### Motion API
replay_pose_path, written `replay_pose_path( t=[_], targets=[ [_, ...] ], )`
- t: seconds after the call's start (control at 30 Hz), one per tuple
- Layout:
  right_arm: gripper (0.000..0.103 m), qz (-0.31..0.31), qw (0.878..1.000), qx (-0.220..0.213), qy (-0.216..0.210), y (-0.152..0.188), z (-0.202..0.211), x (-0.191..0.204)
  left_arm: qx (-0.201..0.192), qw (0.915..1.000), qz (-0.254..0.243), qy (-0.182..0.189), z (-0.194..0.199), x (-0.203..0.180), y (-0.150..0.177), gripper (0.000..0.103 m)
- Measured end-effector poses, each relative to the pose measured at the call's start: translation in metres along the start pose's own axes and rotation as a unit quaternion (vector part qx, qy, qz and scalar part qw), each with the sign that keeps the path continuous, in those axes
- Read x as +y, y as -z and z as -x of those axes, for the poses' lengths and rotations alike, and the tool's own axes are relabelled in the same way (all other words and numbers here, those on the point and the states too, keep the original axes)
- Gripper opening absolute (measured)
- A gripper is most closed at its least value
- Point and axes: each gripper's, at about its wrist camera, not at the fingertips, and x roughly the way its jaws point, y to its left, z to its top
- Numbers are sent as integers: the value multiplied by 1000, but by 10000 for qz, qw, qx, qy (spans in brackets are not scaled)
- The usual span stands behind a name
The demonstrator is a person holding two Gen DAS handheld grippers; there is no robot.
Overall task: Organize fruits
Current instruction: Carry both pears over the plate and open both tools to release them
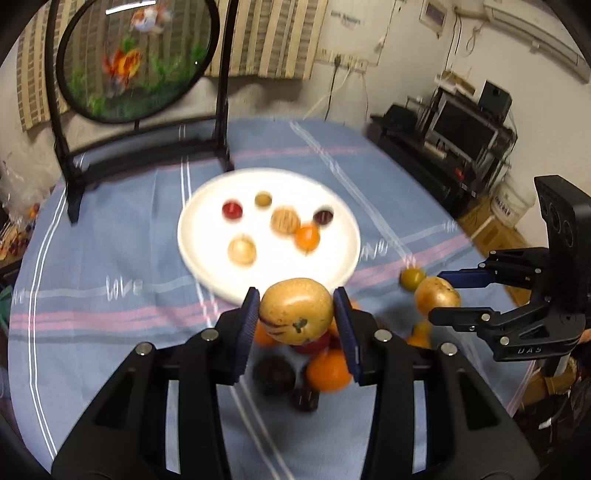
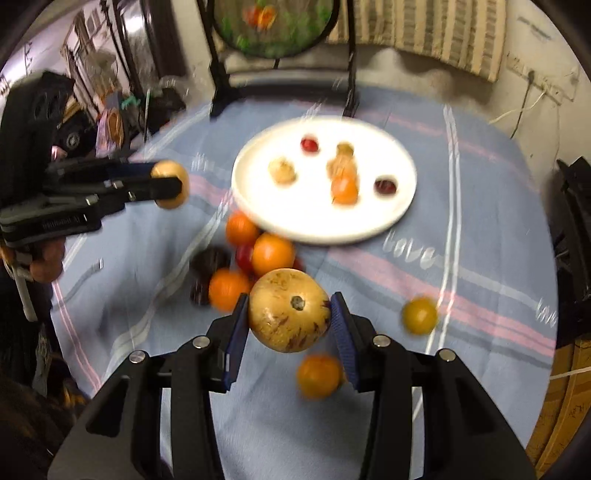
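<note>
Two tan speckled fruits are up off the table, one per tool. The left hand-held gripper point(image 1: 296, 322) clamps a tan fruit point(image 1: 295, 311) between its blue pads; the right hand-held gripper point(image 2: 290, 325) clamps another tan fruit point(image 2: 289, 315) likewise. Both hang above loose oranges point(image 2: 273, 254), near the white plate point(image 2: 258, 210).

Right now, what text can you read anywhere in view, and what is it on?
"love": woven in white, repeated along the blue striped tablecloth.
"DAS": embossed on the black right gripper body, faint.
White wall notices: too blurred to read.
White bucket label: too small to read.
</note>
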Motion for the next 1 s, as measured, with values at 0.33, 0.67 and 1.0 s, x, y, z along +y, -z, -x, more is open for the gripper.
replay_pose_path(
  t=[0.33, 0.67, 1.0],
  targets=[
    [44, -199, 9972, -713, 74, -93, -12, -29, 103, 9996, 182, -188, -51, 9, -54, 42],
    [44, -428, 9981, -446, 20, -135, -76, -49, 634, 9958, 371, -542, -116, 33, -63, 42],
    [44, -448, 9987, -244, -37, -150, -109, -61, 694, 9950, 276, -663, -131, 35, -71, 42]
  ],
)
